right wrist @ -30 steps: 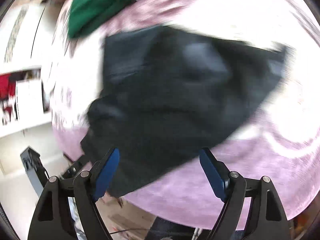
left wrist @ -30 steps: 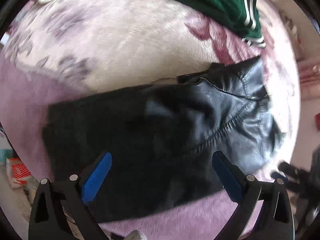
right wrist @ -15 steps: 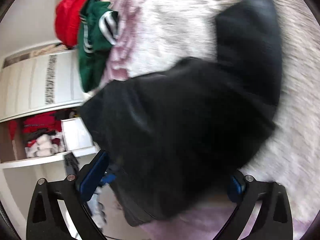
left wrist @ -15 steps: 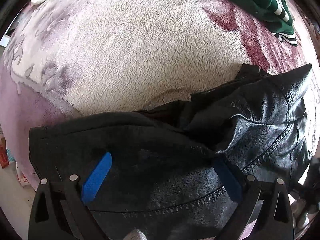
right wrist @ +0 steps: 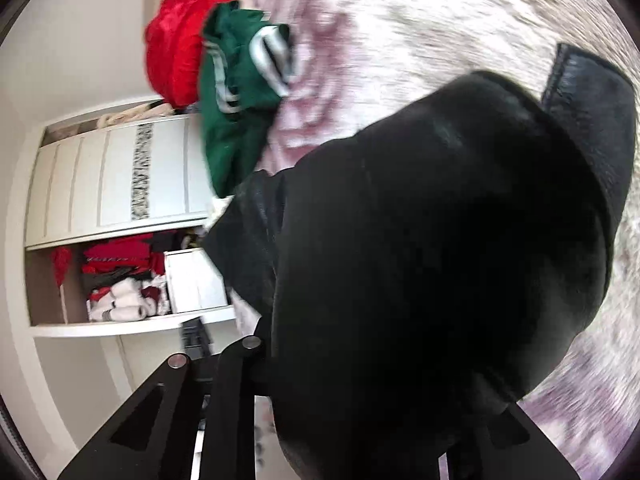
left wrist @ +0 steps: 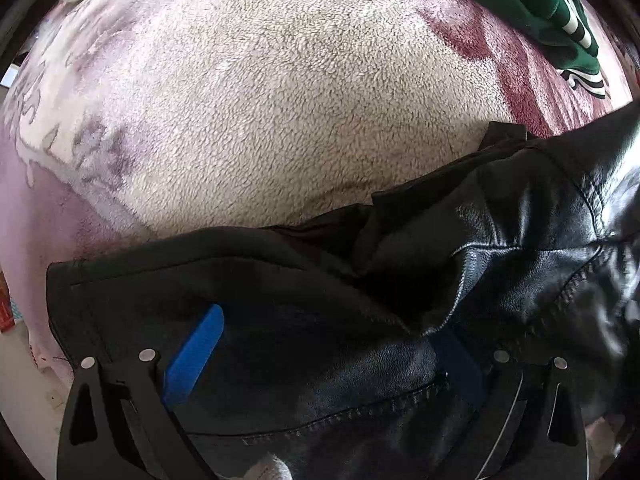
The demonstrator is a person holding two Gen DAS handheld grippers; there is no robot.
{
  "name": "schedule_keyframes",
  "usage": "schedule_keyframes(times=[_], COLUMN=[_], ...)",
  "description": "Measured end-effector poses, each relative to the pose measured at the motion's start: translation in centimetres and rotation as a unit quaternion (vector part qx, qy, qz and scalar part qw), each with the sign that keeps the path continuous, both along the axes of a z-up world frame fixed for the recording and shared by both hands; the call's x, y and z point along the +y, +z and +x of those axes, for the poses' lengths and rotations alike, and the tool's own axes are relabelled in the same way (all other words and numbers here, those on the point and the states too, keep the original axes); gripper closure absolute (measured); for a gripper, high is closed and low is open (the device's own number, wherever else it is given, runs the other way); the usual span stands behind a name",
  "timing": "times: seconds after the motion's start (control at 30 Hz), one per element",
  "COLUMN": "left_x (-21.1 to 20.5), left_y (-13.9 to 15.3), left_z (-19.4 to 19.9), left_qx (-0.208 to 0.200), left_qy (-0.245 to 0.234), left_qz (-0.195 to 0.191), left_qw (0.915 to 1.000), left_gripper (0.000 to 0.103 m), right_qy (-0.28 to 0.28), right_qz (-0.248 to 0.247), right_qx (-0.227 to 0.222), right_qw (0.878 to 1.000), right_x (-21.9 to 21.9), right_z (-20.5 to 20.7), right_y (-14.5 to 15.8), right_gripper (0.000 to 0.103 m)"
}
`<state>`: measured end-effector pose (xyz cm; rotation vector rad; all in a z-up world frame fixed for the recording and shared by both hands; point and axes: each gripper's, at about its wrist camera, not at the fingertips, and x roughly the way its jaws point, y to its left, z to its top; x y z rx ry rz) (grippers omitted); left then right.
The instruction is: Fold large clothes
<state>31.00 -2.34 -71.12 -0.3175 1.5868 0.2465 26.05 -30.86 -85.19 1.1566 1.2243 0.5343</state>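
A black leather jacket [left wrist: 500, 264] lies crumpled on a fluffy white and purple blanket [left wrist: 280, 100]. In the left wrist view my left gripper [left wrist: 320, 356] sits low over the jacket with its blue fingers [left wrist: 196, 352] spread wide; leather bulges between them and partly covers the right finger. In the right wrist view the jacket [right wrist: 440, 240] fills the frame and drapes over my right gripper [right wrist: 380, 360], hiding both fingertips. The gripper's black frame shows at the bottom left, rolled sideways.
A green garment with white stripes [left wrist: 552, 12] lies at the blanket's far right; it also shows in the right wrist view [right wrist: 236, 92] beside a red garment [right wrist: 176, 44]. A white wardrobe with open shelves of clothes [right wrist: 120, 240] stands beyond the bed.
Both grippers dropped down onto the jacket. The right gripper rolled sideways and pushed into the leather, which now covers its fingers. The left gripper's fingers stayed spread.
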Motion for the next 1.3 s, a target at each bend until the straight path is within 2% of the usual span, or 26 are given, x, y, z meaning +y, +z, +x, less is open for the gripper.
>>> schedule_keyframes(times=[0.17, 0.27, 0.37, 0.47, 0.53, 0.63, 0.7, 0.77, 0.8, 0.83, 0.87, 0.9, 0.97, 1.0, 1.07, 1.13, 1.2, 1.27, 1.3], left_x=[0.9, 1.8, 2.7, 6.3, 10.4, 15.8, 19.3, 22.1, 23.7, 24.3, 24.0, 24.0, 24.8, 25.3, 25.3, 24.8, 24.9, 24.9, 24.7], left_y=[-0.4, -0.6, 0.1, 2.6, 5.4, 8.0, 9.3, 10.3, 11.0, 11.6, 12.1, 11.8, 11.8, 12.1, 12.8, 14.0, 15.5, 16.6, 17.2], left_z=[-1.0, -2.2, -3.2, -6.6, -10.7, -16.8, -21.0, -24.7, -27.2, -28.1, -29.5, -29.3, -30.2, -31.4, -31.6, -31.9, -31.0, -30.3, -29.7], left_qx=[-0.012, -0.022, -0.027, -0.038, -0.053, -0.049, -0.04, -0.032, -0.028, -0.026, -0.024, -0.023, -0.024, -0.026, -0.037, -0.053, -0.073, -0.09, -0.104], left_qy=[0.011, 0.013, 0.025, 0.068, 0.101, 0.142, 0.173, 0.202, 0.224, 0.239, 0.253, 0.266, 0.294, 0.31, 0.333, 0.342, 0.345, 0.345, 0.342], left_qz=[-0.024, -0.034, -0.05, -0.055, -0.021, 0.034, 0.061, 0.079, 0.092, 0.101, 0.108, 0.112, 0.109, 0.102, 0.096, 0.093, 0.092, 0.088, 0.085], left_qw=[0.9996, 0.9991, 0.9981, 0.9954, 0.9932, 0.9881, 0.9822, 0.9757, 0.9698, 0.9653, 0.9612, 0.9571, 0.9492, 0.9447, 0.9374, 0.9334, 0.9314, 0.9302, 0.9299], left_gripper=[0.0, 0.0, 0.0, 0.0, 0.0, 0.0, 0.0, 0.0, 0.0, 0.0, 0.0, 0.0, 0.0, 0.0, 0.0, 0.0, 0.0, 0.0, 0.0], right_qy=[0.046, 0.1, 0.138, 0.168, 0.194, 0.241, 0.285, 0.336, 0.361, 0.389, 0.424, 0.447, 0.499, 0.515, 0.529, 0.54, 0.551, 0.57, 0.573], right_qz=[-0.014, -0.039, -0.062, -0.091, -0.115, -0.145, -0.162, -0.186, -0.199, -0.208, -0.223, -0.238, -0.265, -0.27, -0.254, -0.199, -0.154, -0.114, -0.096], right_qx=[-0.046, -0.082, -0.104, -0.125, -0.141, -0.162, -0.175, -0.19, -0.191, -0.183, -0.175, -0.163, -0.125, -0.108, -0.094, -0.084, -0.087, -0.093, -0.087], right_qw=[0.998, 0.991, 0.983, 0.974, 0.964, 0.946, 0.928, 0.904, 0.891, 0.879, 0.86, 0.847, 0.816, 0.806, 0.805, 0.813, 0.816, 0.809, 0.809], right_x=[3.1, 6.9, 10.3, 13.6, 16.4, 21.7, 26.2, 31.1, 33.5, 35.9, 38.4, 40.2, 43.2, 44.2, 45.1, 44.9, 44.2, 42.7, 41.8], right_z=[-0.6, -0.9, -1.4, -2.3, -3.4, -5.5, -7.3, -9.6, -11.0, -12.4, -14.0, -15.1, -17.4, -18.1, -18.6, -18.3, -18.3, -18.1, -18.3], right_y=[5.1, 8.9, 11.3, 13.5, 14.9, 16.1, 16.1, 15.4, 14.5, 13.3, 11.6, 10.2, 6.8, 5.6, 5.7, 7.1, 9.1, 11.2, 11.8], right_gripper=[0.08, 0.08, 0.08, 0.08, 0.08, 0.08, 0.08, 0.08, 0.081, 0.08, 0.08, 0.08, 0.076, 0.069, 0.054, 0.022, 0.011, 0.011, 0.011])
